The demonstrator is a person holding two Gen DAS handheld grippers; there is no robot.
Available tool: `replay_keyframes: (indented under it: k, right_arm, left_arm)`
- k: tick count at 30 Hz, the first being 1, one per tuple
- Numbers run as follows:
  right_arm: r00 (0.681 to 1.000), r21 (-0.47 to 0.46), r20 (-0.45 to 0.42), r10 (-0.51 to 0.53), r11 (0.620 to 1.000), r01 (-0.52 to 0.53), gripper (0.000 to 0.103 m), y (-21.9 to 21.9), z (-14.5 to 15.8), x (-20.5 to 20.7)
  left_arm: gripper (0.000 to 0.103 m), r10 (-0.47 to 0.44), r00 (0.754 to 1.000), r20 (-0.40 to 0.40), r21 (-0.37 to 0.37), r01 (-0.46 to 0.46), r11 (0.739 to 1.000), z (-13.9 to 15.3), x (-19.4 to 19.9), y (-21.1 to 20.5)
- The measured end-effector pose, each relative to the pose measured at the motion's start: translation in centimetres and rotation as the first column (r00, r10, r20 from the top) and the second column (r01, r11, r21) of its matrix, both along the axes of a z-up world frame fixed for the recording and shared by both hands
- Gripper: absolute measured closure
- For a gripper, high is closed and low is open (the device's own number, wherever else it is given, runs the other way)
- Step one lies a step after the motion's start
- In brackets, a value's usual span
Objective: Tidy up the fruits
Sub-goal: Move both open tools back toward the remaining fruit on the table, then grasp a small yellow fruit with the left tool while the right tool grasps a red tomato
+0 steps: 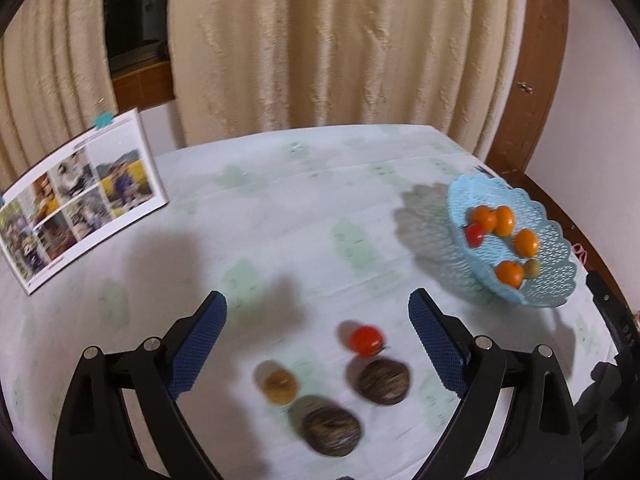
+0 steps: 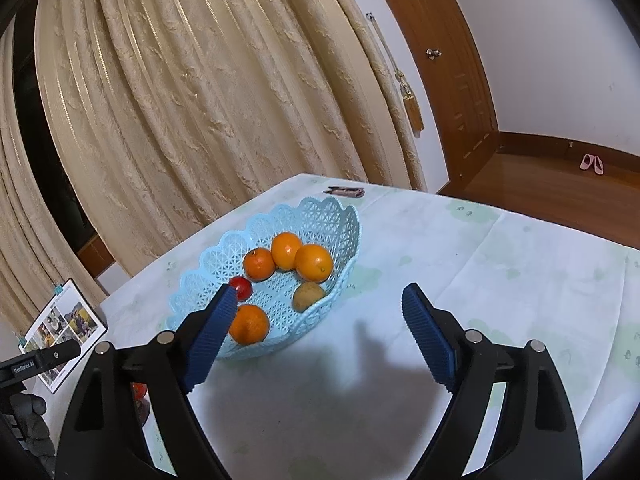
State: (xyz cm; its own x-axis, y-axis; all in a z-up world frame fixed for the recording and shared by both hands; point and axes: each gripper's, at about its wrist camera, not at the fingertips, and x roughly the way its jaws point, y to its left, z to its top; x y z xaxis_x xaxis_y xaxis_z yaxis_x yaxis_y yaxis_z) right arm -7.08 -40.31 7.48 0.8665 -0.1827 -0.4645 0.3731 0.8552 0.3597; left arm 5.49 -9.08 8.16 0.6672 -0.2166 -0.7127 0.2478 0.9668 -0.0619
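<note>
While your left hand-held gripper [image 1: 316, 320] hangs over the loose fruit with its jaws spread wide and nothing between the pads, the pieces to collect lie just ahead of and below its fingertips, nearer your left hand than your right. A small red tomato [image 1: 366, 340] sits closest to the gap, slightly toward the right finger. Behind it, toward the camera, lie two dark brown rounded fruits [image 1: 383, 381] [image 1: 331, 431], streaked and blurred, kind unclear; a smaller yellow-brown fruit [image 1: 280, 387] rests beside them on the left. All four sit apart on the tabletop [image 1: 280, 220], none long enough to show a clear axis.

The light blue lattice basket [image 2: 320, 216] stands well to the right of that gripper, near the tabletop's edge. It holds four oranges [image 2: 314, 263], one red fruit [image 2: 242, 287] and a greenish-brown one [image 2: 308, 296].

Your right hand-held gripper [image 2: 316, 308] is also released and empty, hovering just in front of the basket, its left finger [image 2: 212, 332] overlapping the rim in view.

Likely next: the left takes the tomato and carries it rightward to the basket.

A photo calendar [image 1: 80, 196] stands at the far left.
</note>
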Motion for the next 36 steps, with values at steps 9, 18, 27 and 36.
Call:
replay_keyframes:
  k: [9,18,27,36]
  right_arm:
    - [0.998,-0.009,-0.037,0.054,0.998,-0.055,0.017,2.0,-0.3,-0.2]
    - [0.988,-0.027,-0.062,0.141,0.989,-0.143,0.017,4.8,-0.4,0.3]
    - [0.972,-0.046,-0.089,0.216,0.974,-0.22,0.017,7.4,-0.4,0.9]
    - [0.921,-0.029,-0.119,0.37,0.926,-0.376,0.017,11.3,-0.1,3.2]
  left_arm:
    - [0.011,0.021,0.998,-0.056,0.011,-0.021,1.0,-2.4,-0.6,2.2]
    - [0.013,0.05,0.99,-0.135,0.048,-0.043,0.998,-6.3,-0.8,3.2]
    - [0.073,0.031,0.987,-0.155,0.036,-0.026,0.999,-7.3,-0.8,3.1]
    - [0.078,0.032,0.996,-0.087,0.038,-0.029,0.999,-5.1,-1.5,3.4]
